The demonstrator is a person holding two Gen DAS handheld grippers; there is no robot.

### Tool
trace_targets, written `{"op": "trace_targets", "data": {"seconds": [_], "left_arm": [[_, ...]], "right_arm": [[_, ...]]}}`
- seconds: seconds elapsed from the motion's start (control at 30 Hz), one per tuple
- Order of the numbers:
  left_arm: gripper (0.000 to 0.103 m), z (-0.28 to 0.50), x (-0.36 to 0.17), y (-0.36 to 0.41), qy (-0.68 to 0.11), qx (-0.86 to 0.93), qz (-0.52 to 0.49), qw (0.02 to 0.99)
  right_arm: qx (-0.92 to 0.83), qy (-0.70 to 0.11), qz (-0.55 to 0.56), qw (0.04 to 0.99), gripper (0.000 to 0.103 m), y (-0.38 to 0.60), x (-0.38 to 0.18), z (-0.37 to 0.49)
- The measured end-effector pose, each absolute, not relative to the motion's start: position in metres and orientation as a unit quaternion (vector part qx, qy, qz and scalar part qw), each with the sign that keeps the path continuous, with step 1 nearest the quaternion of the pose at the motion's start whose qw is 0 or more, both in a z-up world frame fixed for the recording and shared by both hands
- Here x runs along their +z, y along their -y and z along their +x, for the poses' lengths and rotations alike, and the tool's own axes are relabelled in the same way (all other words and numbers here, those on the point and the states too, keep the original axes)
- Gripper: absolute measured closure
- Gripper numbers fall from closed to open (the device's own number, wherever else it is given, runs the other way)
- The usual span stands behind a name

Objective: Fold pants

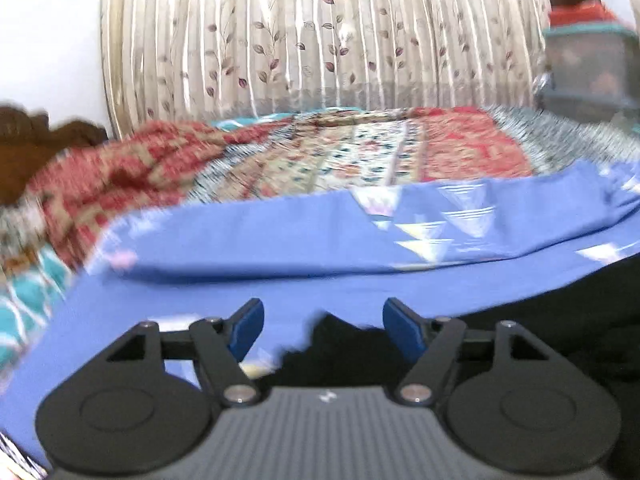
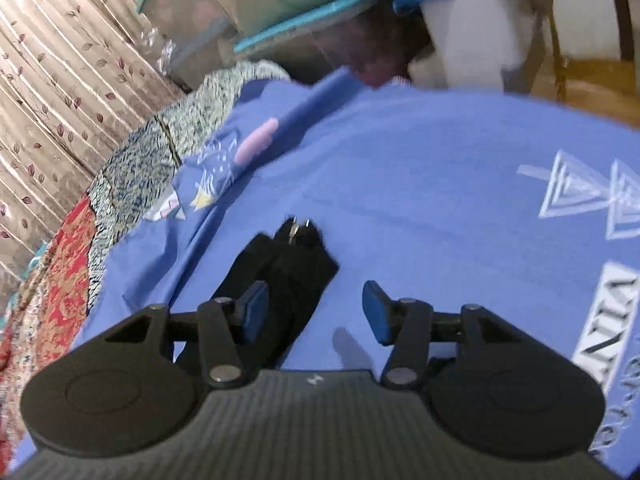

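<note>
A: Blue cloth (image 1: 280,248) with white triangle prints covers the patterned bedspread (image 1: 400,152), and the black pants (image 1: 344,344) lie on top of it.

B: Where are the tongs?

A: The left gripper (image 1: 323,326) hangs over the pants' ragged edge, jaws parted, pads touching nothing. The right gripper (image 2: 316,312) hovers over a black folded part of the pants (image 2: 296,276), jaws apart; whether its left pad touches the fabric, I cannot tell.

B: Behind?

A: A pleated leaf-print curtain (image 1: 312,40).
</note>
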State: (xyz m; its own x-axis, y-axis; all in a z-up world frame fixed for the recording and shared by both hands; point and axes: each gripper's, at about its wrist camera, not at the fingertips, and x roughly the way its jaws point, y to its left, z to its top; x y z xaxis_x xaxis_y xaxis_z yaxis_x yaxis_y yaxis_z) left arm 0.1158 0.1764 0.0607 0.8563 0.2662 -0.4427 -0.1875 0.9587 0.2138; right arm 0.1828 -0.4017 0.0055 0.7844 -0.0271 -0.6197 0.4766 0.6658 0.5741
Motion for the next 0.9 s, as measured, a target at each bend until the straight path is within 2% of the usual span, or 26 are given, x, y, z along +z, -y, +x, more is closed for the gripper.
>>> {"op": "trace_targets", "data": {"seconds": [0.1,0.17,0.3,0.4,0.47,0.53,0.57,0.6,0.73,0.77,0.8,0.83,0.87,0.9], "left_arm": [[0.036,0.14,0.061,-0.195,-0.287,0.128,0.123,0.941],[0.035,0.15,0.06,-0.202,-0.308,0.125,0.11,0.937],[0.015,0.167,0.051,-0.194,-0.329,0.095,0.096,0.935],[0.017,0.186,0.028,-0.177,-0.355,0.095,0.129,0.921],[0.04,0.198,0.009,-0.168,-0.385,0.114,0.135,0.906],[0.081,0.204,-0.005,-0.164,-0.403,0.116,0.129,0.898],[0.088,0.202,-0.008,-0.161,-0.399,0.114,0.13,0.901],[0.09,0.199,-0.01,-0.157,-0.388,0.118,0.14,0.903],[0.093,0.181,0.011,-0.156,-0.35,0.134,0.143,0.916],[0.093,0.171,0.023,-0.157,-0.331,0.14,0.129,0.924],[0.093,0.163,0.034,-0.159,-0.314,0.141,0.119,0.931],[0.093,0.152,0.045,-0.16,-0.297,0.144,0.112,0.937],[0.093,0.144,0.054,-0.16,-0.284,0.146,0.108,0.942],[0.093,0.134,0.064,-0.162,-0.269,0.147,0.104,0.946]], "right_arm": [[-0.127,-0.306,0.392,0.858,0.048,0.402,-0.001,0.185],[-0.119,-0.31,0.374,0.866,0.048,0.399,-0.003,0.19],[-0.109,-0.318,0.33,0.882,0.045,0.391,-0.001,0.212],[-0.105,-0.328,0.324,0.881,0.042,0.39,0.001,0.232],[-0.109,-0.335,0.324,0.878,0.041,0.391,0.002,0.245],[-0.112,-0.342,0.316,0.878,0.041,0.39,0.003,0.257],[-0.114,-0.345,0.306,0.88,0.04,0.39,0.003,0.262],[-0.116,-0.35,0.295,0.882,0.04,0.387,0.003,0.27],[-0.134,-0.37,0.251,0.884,0.039,0.38,-0.004,0.301],[-0.14,-0.374,0.242,0.885,0.041,0.378,-0.008,0.307],[-0.137,-0.381,0.226,0.886,0.048,0.376,-0.012,0.313],[-0.132,-0.392,0.202,0.888,0.084,0.372,-0.017,0.317],[-0.123,-0.397,0.188,0.89,0.096,0.37,-0.019,0.317],[-0.115,-0.389,0.204,0.891,0.096,0.372,-0.017,0.314]]}}
